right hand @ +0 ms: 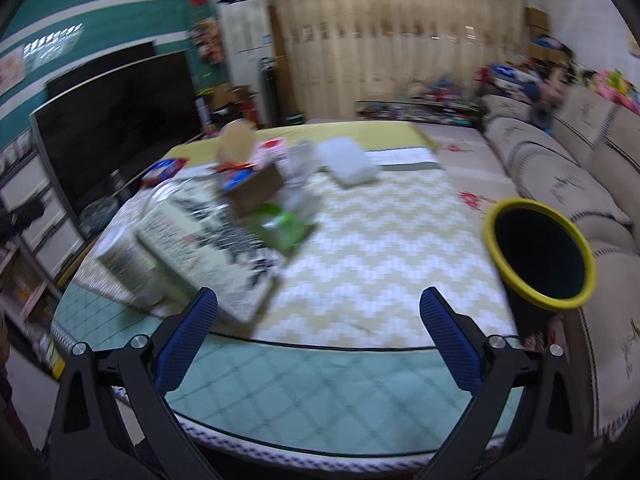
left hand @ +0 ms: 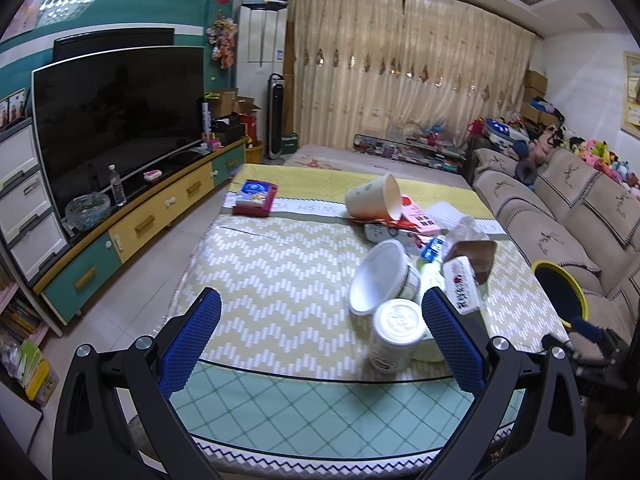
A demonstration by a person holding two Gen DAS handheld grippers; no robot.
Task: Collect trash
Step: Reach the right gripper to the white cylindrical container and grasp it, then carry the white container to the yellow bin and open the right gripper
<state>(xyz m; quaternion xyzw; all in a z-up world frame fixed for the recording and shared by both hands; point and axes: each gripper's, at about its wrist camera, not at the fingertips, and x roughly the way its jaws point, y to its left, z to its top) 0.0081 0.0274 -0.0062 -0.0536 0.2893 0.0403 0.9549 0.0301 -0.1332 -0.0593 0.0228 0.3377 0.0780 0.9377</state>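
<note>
Trash is heaped on the right half of the cloth-covered table (left hand: 280,280): a white drink can (left hand: 394,334), a tipped white tub (left hand: 380,276), a cream paper cup (left hand: 376,196) on its side, a white printed packet (left hand: 462,284) and a brown box (left hand: 476,254). My left gripper (left hand: 320,334) is open above the near table edge, its right finger just beside the can. The right wrist view is blurred; my right gripper (right hand: 318,336) is open over the table (right hand: 380,260), with the printed packet (right hand: 212,252) at its left finger. A yellow-rimmed black bin (right hand: 538,252) stands to the right.
A red and blue box (left hand: 256,198) lies at the table's far left. The beige sofa (left hand: 560,220) runs along the right, the bin (left hand: 560,288) between it and the table. A TV (left hand: 116,120) on a low cabinet (left hand: 152,220) lines the left wall. Curtains hang behind.
</note>
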